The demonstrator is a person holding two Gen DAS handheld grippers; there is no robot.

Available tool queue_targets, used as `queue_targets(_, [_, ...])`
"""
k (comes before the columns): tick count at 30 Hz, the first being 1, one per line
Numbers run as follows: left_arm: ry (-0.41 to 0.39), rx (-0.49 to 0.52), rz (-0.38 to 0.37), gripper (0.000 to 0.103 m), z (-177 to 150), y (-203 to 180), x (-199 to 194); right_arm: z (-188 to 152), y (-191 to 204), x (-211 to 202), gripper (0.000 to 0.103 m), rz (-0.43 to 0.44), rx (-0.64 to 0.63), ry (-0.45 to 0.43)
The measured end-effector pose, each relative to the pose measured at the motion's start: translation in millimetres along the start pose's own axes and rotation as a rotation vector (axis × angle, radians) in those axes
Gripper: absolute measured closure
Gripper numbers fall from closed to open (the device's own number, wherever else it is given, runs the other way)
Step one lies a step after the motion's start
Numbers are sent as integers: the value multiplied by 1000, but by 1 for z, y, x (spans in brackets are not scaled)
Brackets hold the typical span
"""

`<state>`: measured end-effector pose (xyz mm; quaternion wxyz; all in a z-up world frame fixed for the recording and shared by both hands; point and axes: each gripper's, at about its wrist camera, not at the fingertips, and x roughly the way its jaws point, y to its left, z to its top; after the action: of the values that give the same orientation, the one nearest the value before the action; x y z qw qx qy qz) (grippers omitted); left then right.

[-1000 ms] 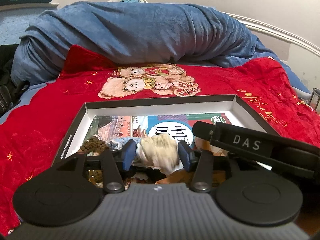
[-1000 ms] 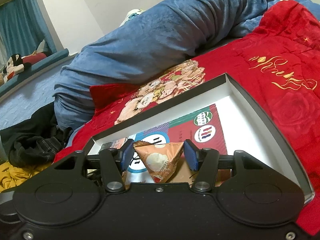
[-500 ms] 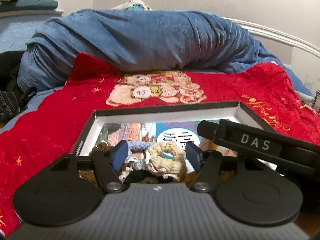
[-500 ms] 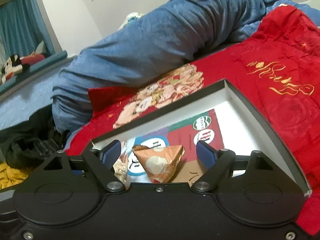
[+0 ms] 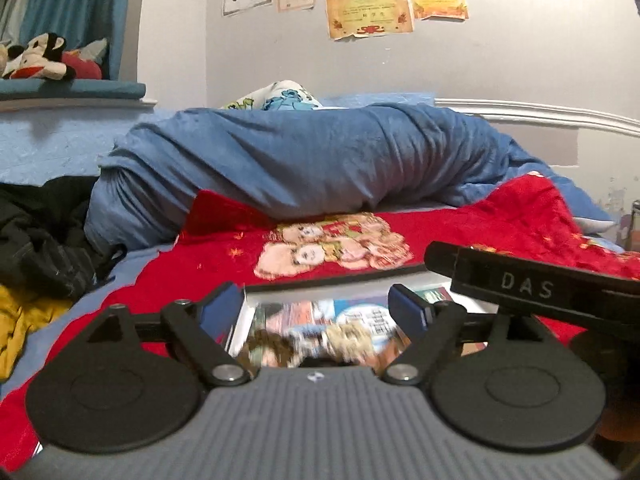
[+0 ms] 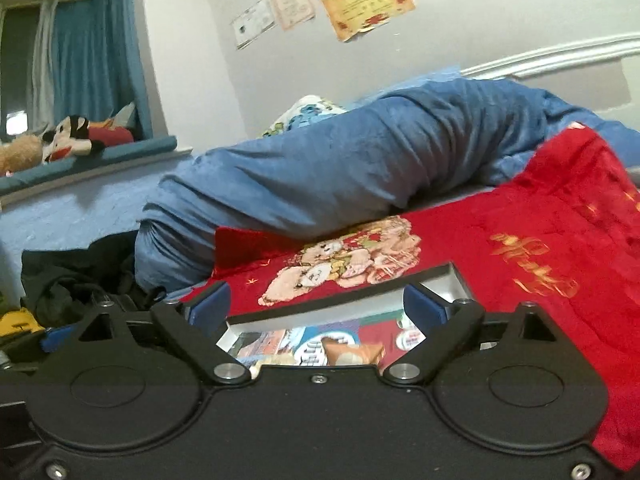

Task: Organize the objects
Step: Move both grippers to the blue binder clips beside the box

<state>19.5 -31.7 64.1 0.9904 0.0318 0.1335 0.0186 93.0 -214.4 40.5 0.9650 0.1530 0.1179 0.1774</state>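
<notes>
Now both the left claw (image 5: pixel 316 304) and the right claw (image 6: pixel 318 304), jaws just spread and empty, should lift straight clear of the shallow black-rimmed cardboard box (image 6: pixel 340 300) below them, snagging nothing.

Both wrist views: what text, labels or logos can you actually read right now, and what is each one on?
"DAS": white letters on the black bar crossing the right of the left wrist view.
Certificates on the wall: print too small to read.
Gold script on the red blanket: blurred, unreadable.
Printed sheet in the box: round logos and characters, too blurred to read.
</notes>
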Motion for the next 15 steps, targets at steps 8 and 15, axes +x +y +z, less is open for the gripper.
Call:
queue_targets(8, [133, 143, -89, 9, -54, -4, -60, -31, 13, -58, 8, -57, -21, 83])
queue_targets(15, [296, 68, -133, 13, -59, -3, -29, -43, 11, -53, 8, 6, 42, 148])
